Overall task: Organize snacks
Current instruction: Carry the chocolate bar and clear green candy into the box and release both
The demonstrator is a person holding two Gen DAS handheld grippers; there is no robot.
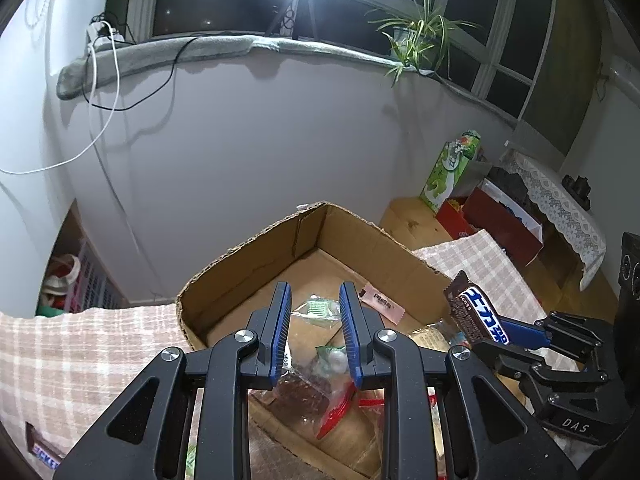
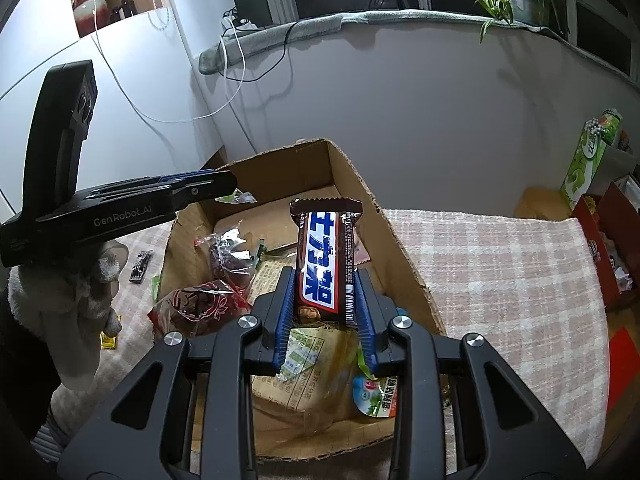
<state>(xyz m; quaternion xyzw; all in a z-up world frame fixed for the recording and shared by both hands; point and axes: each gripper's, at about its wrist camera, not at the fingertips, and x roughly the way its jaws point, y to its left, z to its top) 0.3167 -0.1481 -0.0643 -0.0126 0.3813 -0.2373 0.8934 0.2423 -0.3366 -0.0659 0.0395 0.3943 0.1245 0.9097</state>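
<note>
My right gripper [image 2: 324, 280] is shut on a brown Snickers bar [image 2: 325, 258] with blue lettering and holds it upright over the open cardboard box [image 2: 352, 168]. The bar also shows in the left wrist view [image 1: 476, 314], at the box's right edge. My left gripper [image 1: 314, 300] is open and empty above the box [image 1: 248, 256]. It shows from the side in the right wrist view [image 2: 224, 186], over the box's left wall. Several wrapped snacks lie in the box: a red-printed bag [image 2: 200, 306], a green-print packet [image 2: 304, 356] and a pink sachet [image 1: 382, 304].
The box stands on a pink checked cloth [image 2: 500, 264]. A second Snickers bar [image 1: 42, 450] lies on the cloth at the left, with small wrappers [image 2: 140, 266] nearby. A green carton [image 1: 450, 168] and red boxes [image 1: 500, 220] stand at the right. A white wall rises behind.
</note>
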